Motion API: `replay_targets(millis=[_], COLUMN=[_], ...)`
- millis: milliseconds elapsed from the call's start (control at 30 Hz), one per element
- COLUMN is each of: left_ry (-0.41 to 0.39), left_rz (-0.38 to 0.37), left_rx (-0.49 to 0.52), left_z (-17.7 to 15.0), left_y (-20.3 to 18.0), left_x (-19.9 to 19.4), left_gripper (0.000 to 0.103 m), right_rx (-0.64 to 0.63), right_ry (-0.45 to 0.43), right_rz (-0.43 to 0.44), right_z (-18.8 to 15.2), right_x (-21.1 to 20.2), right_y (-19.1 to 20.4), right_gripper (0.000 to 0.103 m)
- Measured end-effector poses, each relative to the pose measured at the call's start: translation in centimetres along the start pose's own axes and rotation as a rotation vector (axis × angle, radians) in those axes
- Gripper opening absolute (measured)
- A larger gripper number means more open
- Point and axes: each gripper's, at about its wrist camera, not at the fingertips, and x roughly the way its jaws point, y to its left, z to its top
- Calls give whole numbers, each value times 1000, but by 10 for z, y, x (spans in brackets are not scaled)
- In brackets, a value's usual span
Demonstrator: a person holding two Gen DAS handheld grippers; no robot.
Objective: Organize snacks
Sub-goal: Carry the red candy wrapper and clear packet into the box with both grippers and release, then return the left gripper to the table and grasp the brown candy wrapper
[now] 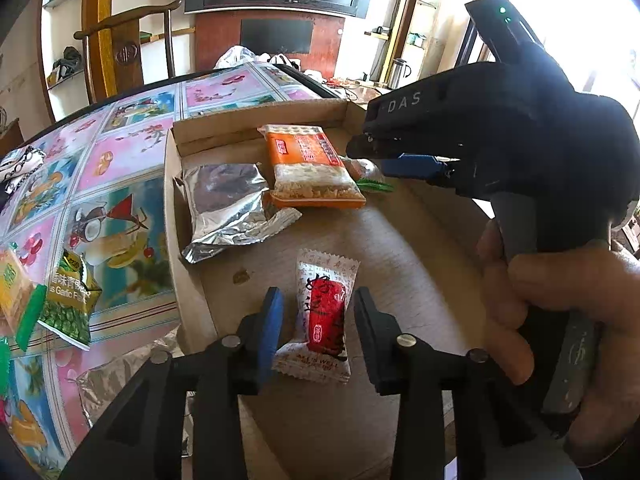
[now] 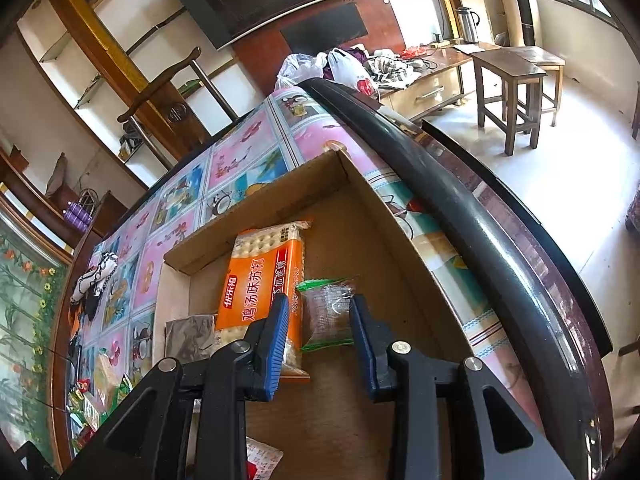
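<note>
In the left wrist view, the left gripper (image 1: 318, 332) is standing at the lower centre of the frame with its jaws parted around a red-and-white candy packet (image 1: 322, 320). The packet is lying on the floor of the cardboard box (image 1: 176, 216), its long axis running up and down the frame, roughly along the fingers. A sliver of gap is showing on each side, so the pads are not pressing it and it looks released. Above it, toward the upper middle, a silver foil pouch (image 1: 228, 204) and an orange cracker pack (image 1: 310, 164) are lying side by side in the box. At the right edge a hand (image 1: 560, 308) is gripping the handle of the right gripper (image 1: 362, 152), whose tip is reaching in just beside the cracker pack, over a green-edged clear packet (image 1: 370, 178).

In the right wrist view, that green-edged packet (image 2: 326, 312) is sitting between the open fingers of the right gripper (image 2: 320, 328), slightly above centre, with clear space at both pads (no grip there). The orange cracker pack (image 2: 260, 284) is lying immediately left of it, its long axis pointing toward the upper right. More loose snacks (image 2: 92, 400) are waiting on the patterned tablecloth (image 2: 248, 152) at the lower left, on the left gripper's side, so that hand is probably the better placed to fetch them.
</note>
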Motion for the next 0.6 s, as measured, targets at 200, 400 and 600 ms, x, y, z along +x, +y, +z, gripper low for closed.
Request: replay_targets(millis=[200, 400, 600], left_ry=[-21, -48, -90], left_rz=[5, 39, 95], left_rx=[-3, -17, -30], left_z=[2, 5, 3], left_y=[2, 14, 40], left_x=[-10, -26, -49], left_gripper=[37, 39, 45], right_rx=[-40, -115, -185], right_ry=[-56, -72, -76], right_rz=[65, 90, 116], right_z=[-1, -6, -14], right_x=[-14, -18, -20], right_y=[13, 33, 50], right_gripper=[34, 34, 34])
